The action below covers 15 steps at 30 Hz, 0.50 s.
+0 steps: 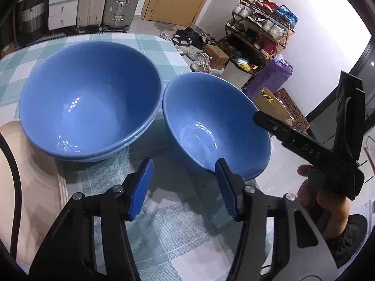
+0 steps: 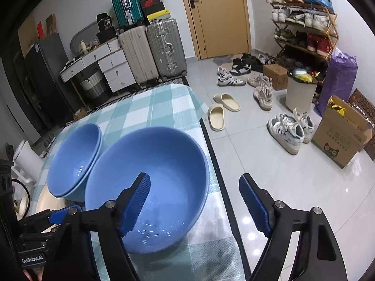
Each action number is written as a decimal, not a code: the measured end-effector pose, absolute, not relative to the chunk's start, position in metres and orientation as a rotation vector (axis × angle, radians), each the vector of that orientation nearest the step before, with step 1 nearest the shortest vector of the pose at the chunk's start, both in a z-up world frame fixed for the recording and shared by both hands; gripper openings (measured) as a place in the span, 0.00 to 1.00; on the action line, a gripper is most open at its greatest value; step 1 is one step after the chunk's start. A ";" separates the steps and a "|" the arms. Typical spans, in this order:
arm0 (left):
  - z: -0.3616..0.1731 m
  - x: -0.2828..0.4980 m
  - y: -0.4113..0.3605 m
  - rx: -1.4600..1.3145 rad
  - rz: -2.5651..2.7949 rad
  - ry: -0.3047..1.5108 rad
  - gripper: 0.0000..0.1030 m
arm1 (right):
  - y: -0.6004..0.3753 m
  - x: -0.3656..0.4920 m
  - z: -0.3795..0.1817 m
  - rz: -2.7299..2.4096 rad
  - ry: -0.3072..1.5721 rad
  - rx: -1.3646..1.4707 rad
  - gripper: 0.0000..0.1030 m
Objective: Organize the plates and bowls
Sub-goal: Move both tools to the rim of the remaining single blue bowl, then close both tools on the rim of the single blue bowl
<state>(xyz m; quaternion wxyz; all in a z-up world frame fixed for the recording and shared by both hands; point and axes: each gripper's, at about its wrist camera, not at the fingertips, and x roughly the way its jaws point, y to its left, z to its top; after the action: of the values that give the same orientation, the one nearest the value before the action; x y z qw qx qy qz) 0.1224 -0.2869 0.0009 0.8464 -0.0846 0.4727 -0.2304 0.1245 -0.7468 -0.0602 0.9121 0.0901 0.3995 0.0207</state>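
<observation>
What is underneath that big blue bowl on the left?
The big blue bowl sits nested in a second blue bowl; only its rim shows. Whatever lies beneath the pair is covered.

Suitcases [image 2: 152, 51], shoe rack [image 2: 304, 30] (perhaps full)

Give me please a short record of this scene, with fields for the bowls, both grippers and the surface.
stacked bowls: two blue bowls nested, far side
single bowl: blue bowl beside the stack, near the table edge
left gripper: open, holding nothing
right gripper: open, one finger over the single bowl
surface: checked tablecloth
</observation>
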 end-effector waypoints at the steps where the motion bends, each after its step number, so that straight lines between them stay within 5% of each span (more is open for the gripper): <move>1: 0.001 0.123 -0.289 -0.174 -0.480 0.995 0.50 | -0.748 0.126 -0.063 0.041 0.828 0.188 0.76; 15: 0.001 0.139 -0.298 -0.196 -0.483 1.010 0.32 | -0.757 0.146 -0.085 0.048 0.860 0.201 0.44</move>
<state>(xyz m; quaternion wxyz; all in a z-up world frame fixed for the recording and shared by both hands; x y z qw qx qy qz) 0.1394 -0.2976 0.0006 0.8427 -0.0929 0.4784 -0.2287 0.1458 -0.7569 -0.0852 0.9037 0.0973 0.4162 0.0230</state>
